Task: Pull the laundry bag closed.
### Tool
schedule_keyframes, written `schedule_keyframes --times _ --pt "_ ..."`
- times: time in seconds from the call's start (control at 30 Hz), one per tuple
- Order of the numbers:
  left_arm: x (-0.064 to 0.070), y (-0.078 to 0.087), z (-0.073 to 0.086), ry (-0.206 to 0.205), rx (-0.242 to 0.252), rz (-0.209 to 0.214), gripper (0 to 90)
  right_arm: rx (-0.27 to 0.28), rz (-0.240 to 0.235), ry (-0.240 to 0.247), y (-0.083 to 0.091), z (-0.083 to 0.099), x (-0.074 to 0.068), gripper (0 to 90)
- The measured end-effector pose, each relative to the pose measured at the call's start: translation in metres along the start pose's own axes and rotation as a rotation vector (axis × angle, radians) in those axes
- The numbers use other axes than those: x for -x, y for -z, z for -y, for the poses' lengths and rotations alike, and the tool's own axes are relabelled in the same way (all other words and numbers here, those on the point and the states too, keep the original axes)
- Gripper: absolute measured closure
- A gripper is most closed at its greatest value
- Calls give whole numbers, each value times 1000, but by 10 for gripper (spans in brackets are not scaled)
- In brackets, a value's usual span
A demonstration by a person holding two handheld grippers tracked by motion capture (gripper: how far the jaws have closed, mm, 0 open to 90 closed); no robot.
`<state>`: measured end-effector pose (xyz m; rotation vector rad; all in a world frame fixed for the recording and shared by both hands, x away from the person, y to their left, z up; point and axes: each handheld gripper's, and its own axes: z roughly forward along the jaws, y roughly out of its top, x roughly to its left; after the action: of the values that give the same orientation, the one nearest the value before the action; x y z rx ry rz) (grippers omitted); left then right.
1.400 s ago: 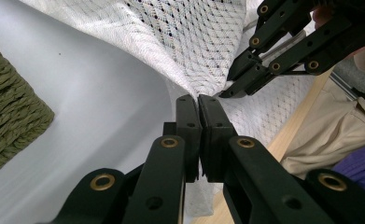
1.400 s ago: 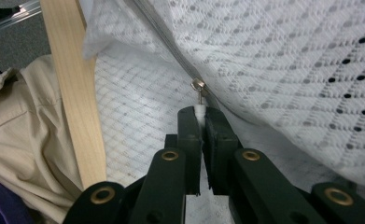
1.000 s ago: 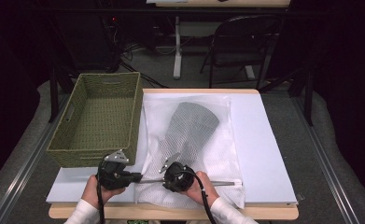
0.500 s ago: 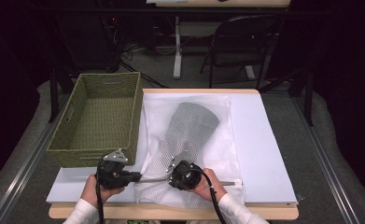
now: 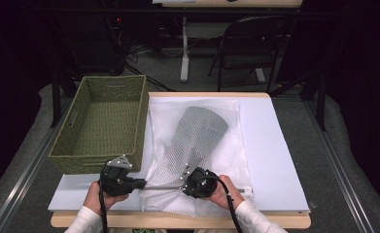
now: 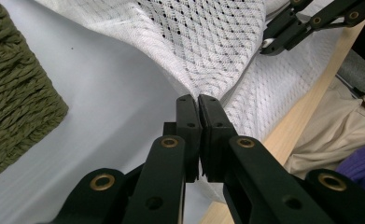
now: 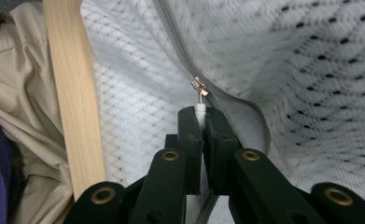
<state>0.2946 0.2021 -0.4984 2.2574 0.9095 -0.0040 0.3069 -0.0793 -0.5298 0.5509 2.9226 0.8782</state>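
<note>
Since the earlier frames we note the right gripper [image 5: 185, 180] has travelled rightward along the front edge of the bench [image 5: 275, 145], away from the left gripper [image 5: 141, 184]. Its jaws are pressed together on the white zipper pull [image 7: 199, 108] of the mesh laundry bag [image 5: 226, 145]. We find the left gripper's jaws pinching a fold of the bag's mesh near its front left corner. The bag lies flat at the bench's centre with a grey garment [image 5: 197, 131] inside. A green woven basket [image 5: 76, 141] occupies the left edge.
</note>
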Motion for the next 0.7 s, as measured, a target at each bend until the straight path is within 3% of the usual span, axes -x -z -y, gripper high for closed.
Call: schedule_keyframes --times 0.2,0.7 --pt "-2 0 1 3 -4 -6 882 -13 11 5 4 7 1 867" --pt "-6 1 1 8 -12 -16 881 -28 43 -33 22 31 9 867"
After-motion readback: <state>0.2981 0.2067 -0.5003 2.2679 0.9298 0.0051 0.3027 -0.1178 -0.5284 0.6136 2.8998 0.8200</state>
